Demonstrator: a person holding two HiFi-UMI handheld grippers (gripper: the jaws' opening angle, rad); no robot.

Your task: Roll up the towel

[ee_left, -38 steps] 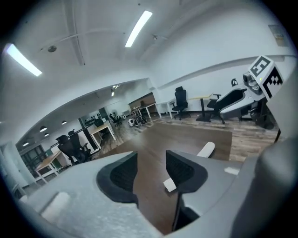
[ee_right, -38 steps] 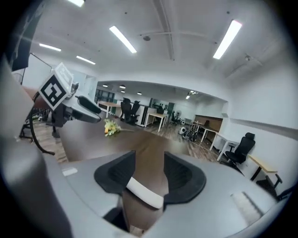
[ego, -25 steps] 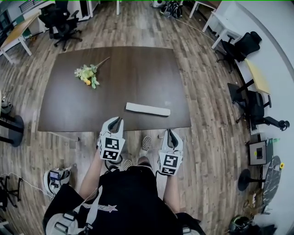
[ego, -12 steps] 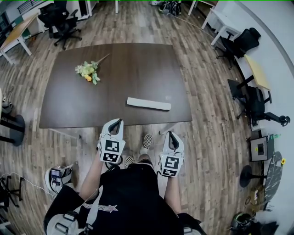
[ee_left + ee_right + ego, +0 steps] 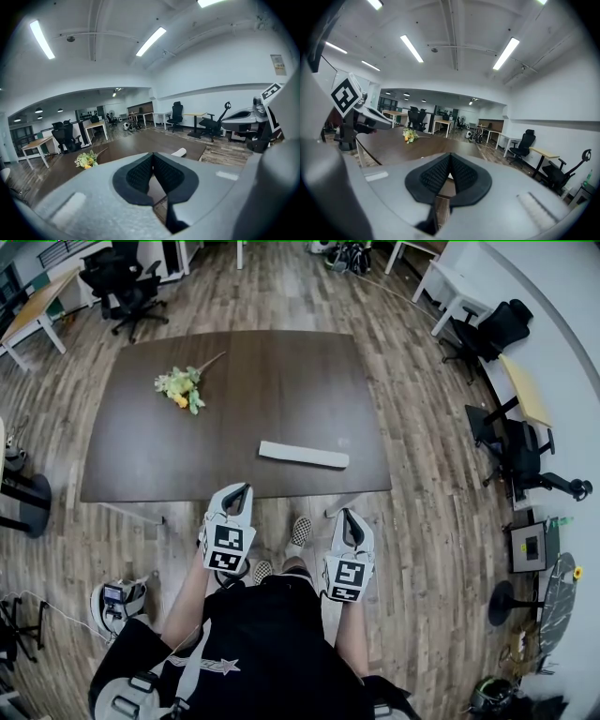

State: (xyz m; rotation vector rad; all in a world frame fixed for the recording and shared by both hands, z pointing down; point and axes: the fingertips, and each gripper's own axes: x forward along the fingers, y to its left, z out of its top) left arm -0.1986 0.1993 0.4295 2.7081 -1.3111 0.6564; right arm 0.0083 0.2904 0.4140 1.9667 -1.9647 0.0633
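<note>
Left claw point(image 5: 242, 489), right claw point(image 5: 346, 516) drew back from slim white towel point(image 5: 303, 455).

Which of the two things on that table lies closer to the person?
The long white towel, near the table's front edge; the flower bunch lies farther back, toward the left.
</note>
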